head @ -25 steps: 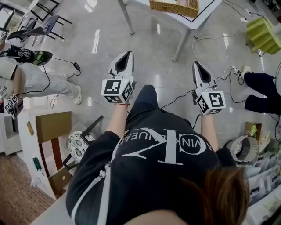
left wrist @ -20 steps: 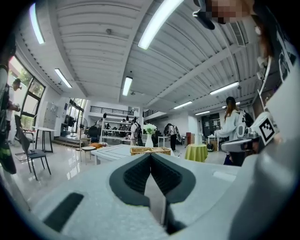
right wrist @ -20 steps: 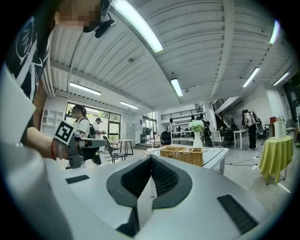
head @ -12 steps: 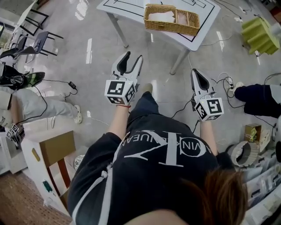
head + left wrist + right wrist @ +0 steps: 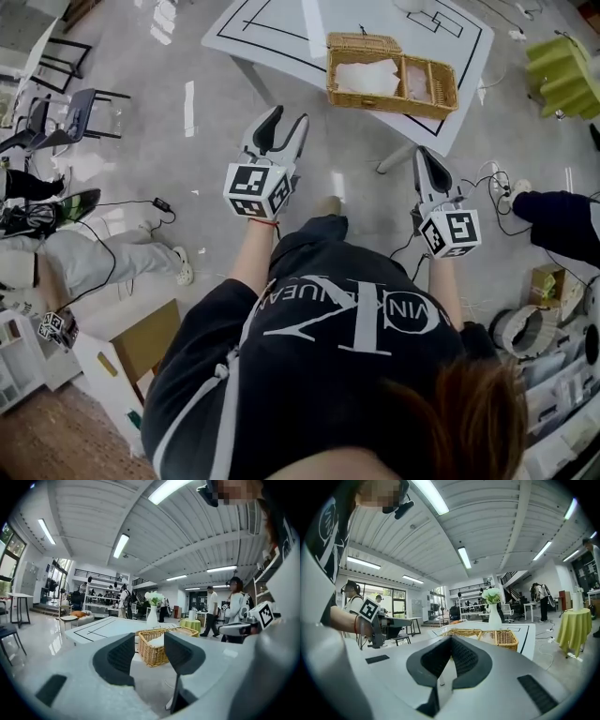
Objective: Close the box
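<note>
Two grippers show, the left gripper (image 5: 287, 117) and the right gripper (image 5: 424, 155). Marker cubes number three: the left cube (image 5: 255, 190), the right cube (image 5: 451, 232) and a third cube (image 5: 56, 326) at the lower left edge of the head view (that one belongs to neither gripper). There is one white desk (image 5: 281, 28), one wicker basket (image 5: 384, 101) with two compartments showing, and one vase (image 5: 152, 613) of white flowers. Two chairs stand at the far left, a black chair (image 5: 52, 52) and a blue chair (image 5: 89, 101). One yellow-green draped table (image 5: 561, 70) sits at the upper right.
</note>
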### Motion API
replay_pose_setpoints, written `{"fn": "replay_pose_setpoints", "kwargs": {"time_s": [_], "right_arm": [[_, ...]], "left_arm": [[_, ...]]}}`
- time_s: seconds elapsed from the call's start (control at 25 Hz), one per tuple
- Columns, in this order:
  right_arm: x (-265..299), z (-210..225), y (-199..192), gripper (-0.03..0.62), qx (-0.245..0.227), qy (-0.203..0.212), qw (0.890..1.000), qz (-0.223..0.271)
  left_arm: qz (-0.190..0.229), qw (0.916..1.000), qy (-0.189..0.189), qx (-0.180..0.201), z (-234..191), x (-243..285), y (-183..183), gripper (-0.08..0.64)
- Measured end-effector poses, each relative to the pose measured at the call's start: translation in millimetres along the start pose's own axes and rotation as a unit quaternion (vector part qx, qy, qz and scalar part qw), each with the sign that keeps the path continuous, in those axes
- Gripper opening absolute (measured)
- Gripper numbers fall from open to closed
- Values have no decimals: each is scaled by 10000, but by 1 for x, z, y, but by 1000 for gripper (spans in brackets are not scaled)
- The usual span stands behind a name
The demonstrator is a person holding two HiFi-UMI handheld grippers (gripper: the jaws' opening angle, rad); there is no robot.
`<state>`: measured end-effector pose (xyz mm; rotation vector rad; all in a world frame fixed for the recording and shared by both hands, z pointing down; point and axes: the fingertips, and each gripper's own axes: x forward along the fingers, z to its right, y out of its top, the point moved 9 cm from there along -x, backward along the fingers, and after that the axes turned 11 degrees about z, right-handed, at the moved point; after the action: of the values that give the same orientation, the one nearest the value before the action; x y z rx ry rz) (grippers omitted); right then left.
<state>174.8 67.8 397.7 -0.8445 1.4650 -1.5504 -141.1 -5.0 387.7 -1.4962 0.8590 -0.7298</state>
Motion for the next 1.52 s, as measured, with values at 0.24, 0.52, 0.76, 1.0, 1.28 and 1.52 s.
{"fn": "replay_pose_setpoints", "kwargs": {"time_s": [0.24, 0.52, 0.76, 1.0, 1.28, 1.52], "right_arm": [[53, 2, -7, 0, -82, -143, 9999, -48], [95, 5, -8, 0, -201, -61, 9995, -243], [117, 10, -6, 0, -412, 261, 9981, -379], [142, 24, -7, 0, -337, 487, 9975, -376], [159, 42, -3, 0, -287, 760, 9957, -454], [162, 50, -2, 0, -358, 1024, 9929, -484]], "left_arm": [[-275, 9984, -391, -315, -43, 49, -9, 216], [-588, 9920, -643, -908, -68, 83, -25, 189], [-904, 9880, -616, -1087, -73, 90, -40, 190], [-977, 9878, -422, -1139, -84, 111, -36, 190], [-748, 9777, -185, -1954, -82, 135, -33, 204], [-727, 9631, -243, -2580, -69, 149, -43, 212]]}}
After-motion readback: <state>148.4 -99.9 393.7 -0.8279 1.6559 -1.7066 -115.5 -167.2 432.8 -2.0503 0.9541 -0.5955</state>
